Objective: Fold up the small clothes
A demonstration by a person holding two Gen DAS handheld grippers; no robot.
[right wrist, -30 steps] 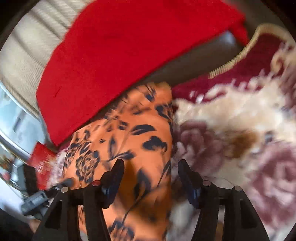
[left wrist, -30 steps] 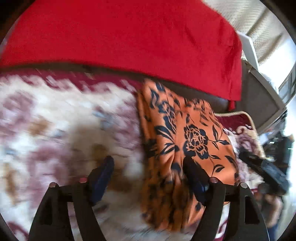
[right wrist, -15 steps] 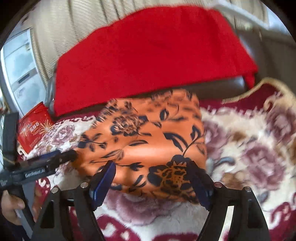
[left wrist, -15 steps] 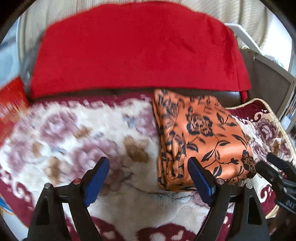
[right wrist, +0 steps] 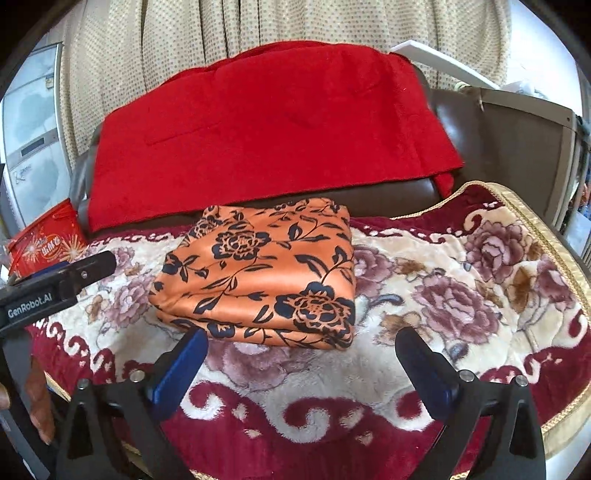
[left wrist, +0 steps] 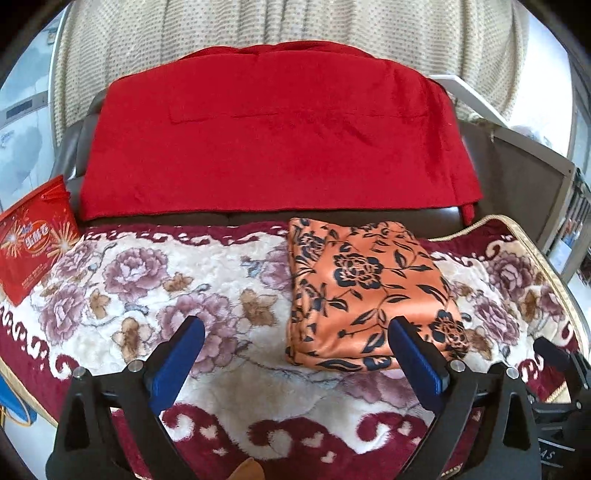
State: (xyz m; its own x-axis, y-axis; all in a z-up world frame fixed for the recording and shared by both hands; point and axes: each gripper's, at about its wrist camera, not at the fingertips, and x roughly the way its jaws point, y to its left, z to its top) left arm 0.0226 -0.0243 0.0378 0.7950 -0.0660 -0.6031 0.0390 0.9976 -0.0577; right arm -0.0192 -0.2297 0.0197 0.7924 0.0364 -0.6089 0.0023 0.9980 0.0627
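Observation:
An orange garment with a black flower print lies folded into a neat rectangle on the floral blanket. It also shows in the right wrist view. My left gripper is open and empty, held back above the blanket in front of the garment's near edge. My right gripper is open and empty, a little in front of the garment. Neither touches the cloth. The left gripper's body shows at the left of the right wrist view, and the right gripper's body at the right of the left wrist view.
A red cloth is draped over the dark seat back behind the garment. A red printed bag stands at the blanket's left end. A beige curtain hangs behind. The blanket's gold-trimmed edge runs along the right.
Both grippers have pulled back and up from the folded garment, which now lies free and smaller in view. Both stayed open.

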